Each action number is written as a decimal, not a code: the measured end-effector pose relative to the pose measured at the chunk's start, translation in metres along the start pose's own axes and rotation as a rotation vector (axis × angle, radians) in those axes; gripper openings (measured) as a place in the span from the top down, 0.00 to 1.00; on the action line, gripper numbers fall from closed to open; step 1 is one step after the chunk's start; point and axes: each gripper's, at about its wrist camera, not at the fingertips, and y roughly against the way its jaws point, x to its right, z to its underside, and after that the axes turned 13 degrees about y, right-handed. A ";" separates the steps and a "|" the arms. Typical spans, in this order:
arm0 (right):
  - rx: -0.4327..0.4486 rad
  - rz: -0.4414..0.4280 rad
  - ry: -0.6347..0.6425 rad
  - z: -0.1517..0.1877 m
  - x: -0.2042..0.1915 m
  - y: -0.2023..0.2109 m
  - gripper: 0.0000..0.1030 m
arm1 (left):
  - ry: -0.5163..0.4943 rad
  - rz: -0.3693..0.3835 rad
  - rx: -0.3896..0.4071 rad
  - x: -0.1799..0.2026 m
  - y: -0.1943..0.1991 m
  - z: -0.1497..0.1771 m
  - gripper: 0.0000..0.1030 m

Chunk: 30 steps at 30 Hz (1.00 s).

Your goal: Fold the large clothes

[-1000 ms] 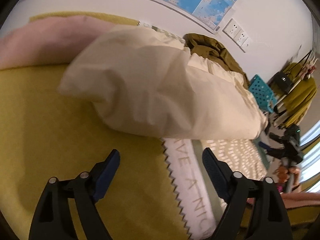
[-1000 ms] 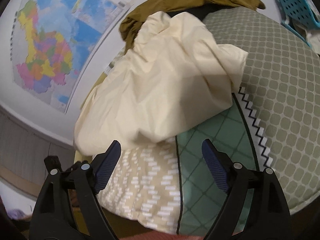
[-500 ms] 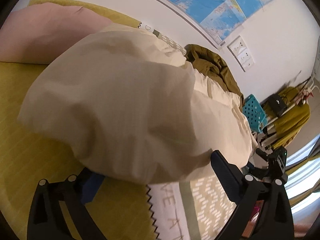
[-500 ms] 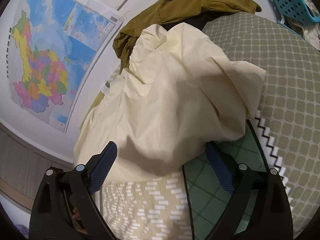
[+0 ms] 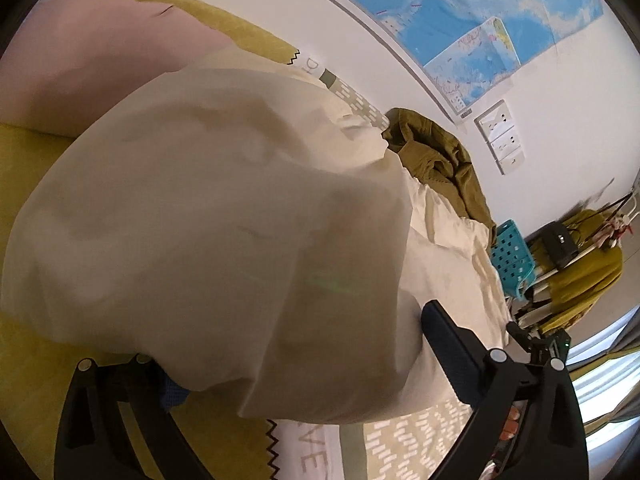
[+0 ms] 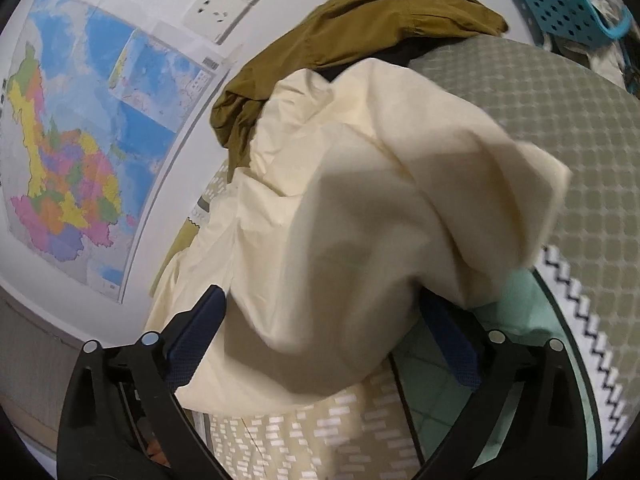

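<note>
A large cream garment [image 5: 224, 216] lies bunched on the patterned bedspread [image 5: 404, 440]. It also fills the right wrist view [image 6: 360, 220]. My left gripper [image 5: 296, 360] is open, its fingers [image 5: 448, 344] wide apart, with the garment's near fold lying between them and hiding the left fingertip. My right gripper [image 6: 332, 328] is open too, with the garment's near edge between its fingers [image 6: 200, 320], covering part of the right one.
An olive-brown garment [image 6: 360, 28] lies behind the cream one by the wall. A pink pillow [image 5: 92, 56] is at far left. A teal basket [image 5: 512, 256] and a clothes rack [image 5: 576, 256] stand past the bed. A map [image 6: 80, 128] hangs on the wall.
Both grippers have moved forward onto the cream garment. Its near folds now lie between the open fingers, where a second ago they were clear of it.
</note>
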 end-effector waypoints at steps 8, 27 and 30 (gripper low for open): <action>0.012 0.033 0.047 -0.002 -0.010 -0.013 0.04 | -0.077 -0.084 0.050 0.014 -0.018 -0.003 0.06; -0.011 -0.034 0.084 -0.022 -0.022 -0.052 0.18 | -0.096 -0.084 0.042 0.020 -0.027 -0.011 0.07; -0.016 -0.021 0.125 -0.024 -0.033 -0.059 0.08 | -0.135 -0.141 0.053 0.030 -0.036 -0.010 0.07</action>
